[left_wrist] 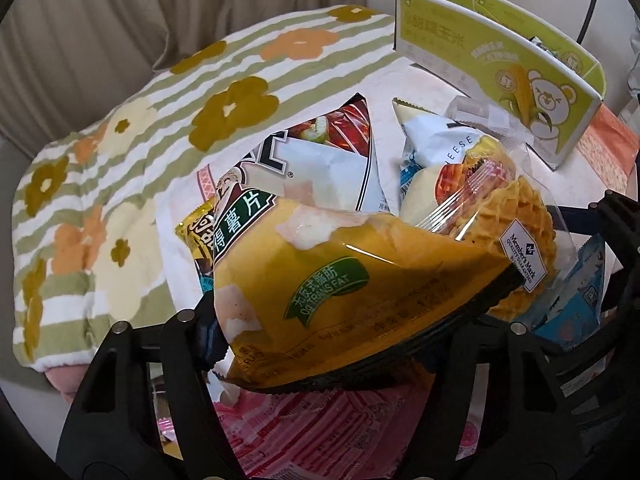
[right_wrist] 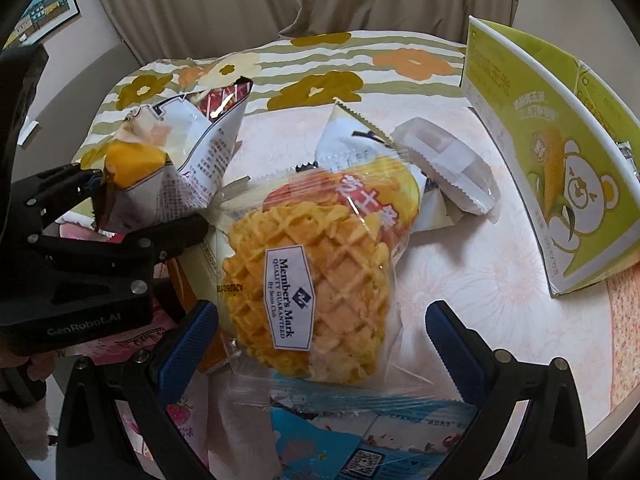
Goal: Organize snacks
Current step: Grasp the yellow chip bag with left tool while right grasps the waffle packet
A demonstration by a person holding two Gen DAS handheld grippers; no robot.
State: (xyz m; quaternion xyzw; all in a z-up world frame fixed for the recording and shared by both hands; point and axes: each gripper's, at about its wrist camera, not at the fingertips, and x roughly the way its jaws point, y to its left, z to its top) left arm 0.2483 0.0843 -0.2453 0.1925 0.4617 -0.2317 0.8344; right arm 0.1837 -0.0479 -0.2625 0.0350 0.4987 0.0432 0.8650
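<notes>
Beige curtains hang behind your round table [right_wrist: 480,280], where the snacks sit heaped and mostly unsorted. The yellow chip bag [left_wrist: 340,280] lies at the near edge of the pile, with the waffle pastry [right_wrist: 312,292] in its clear wrapper just beside it, then a white cheese packet [left_wrist: 432,148] and a flat grey packet [right_wrist: 444,164]. Beyond them the green corn box [right_wrist: 560,184] stands open; what it already holds is mostly hidden, so most of the sorting looks left to do. Your left gripper [left_wrist: 340,320] is partly closed with its pads pressing the chip bag. Your right gripper [right_wrist: 324,340] is spread wide, straddling the pastry without pinching it. A flowered towel [left_wrist: 120,160] covers the far side.
</notes>
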